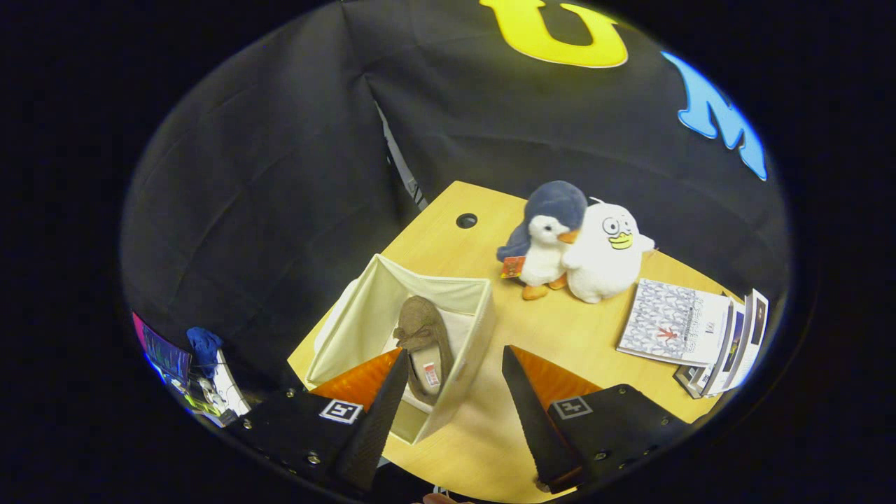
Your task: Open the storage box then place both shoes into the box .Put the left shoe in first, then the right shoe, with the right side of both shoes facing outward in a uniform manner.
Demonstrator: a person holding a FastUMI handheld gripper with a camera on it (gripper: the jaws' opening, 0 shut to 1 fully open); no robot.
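Tongs spread wide above an open storage box with one shoe inside.

The gripper (453,364) holds nothing, its fingers wide apart. Between and just ahead of them stands the cream fabric storage box (467,336) on the light wooden table (476,434), and a brown fabric slip-on shoe with a bow (422,343) lies inside. Beyond the fingers sit a blue-and-white plush penguin (549,234) touching a white plush duck (605,253), with printed booklets (675,322) beside them.

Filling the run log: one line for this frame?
box: open | shoe: one inside | gripper: open, empty, above box
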